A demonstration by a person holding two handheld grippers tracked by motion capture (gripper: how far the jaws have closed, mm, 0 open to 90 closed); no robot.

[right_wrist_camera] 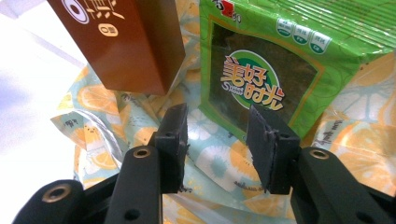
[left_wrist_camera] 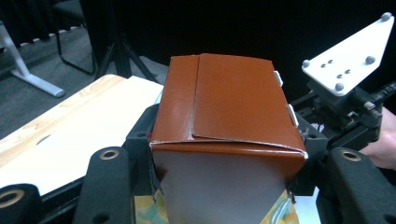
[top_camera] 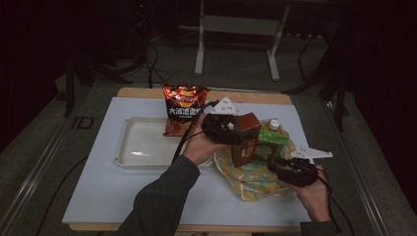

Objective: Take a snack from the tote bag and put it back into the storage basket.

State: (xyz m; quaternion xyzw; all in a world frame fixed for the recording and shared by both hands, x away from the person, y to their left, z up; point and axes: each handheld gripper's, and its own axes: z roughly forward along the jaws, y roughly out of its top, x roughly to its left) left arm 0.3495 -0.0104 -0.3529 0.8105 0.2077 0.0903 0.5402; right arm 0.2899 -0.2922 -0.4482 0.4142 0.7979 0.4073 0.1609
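Brown carton (left_wrist_camera: 224, 135) top in left gripper view; label (right_wrist_camera: 100, 16) in right gripper view.

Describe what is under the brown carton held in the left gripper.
Beneath the brown carton, clamped by the left gripper, lies a lemon-print bag. The carton hides the bag directly below it, and whether the two touch.

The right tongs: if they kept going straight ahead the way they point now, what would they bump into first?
Most likely the green snack packet, which stands straight ahead of the open right tongs, on the fruit-print bag. The depth is hard to judge.
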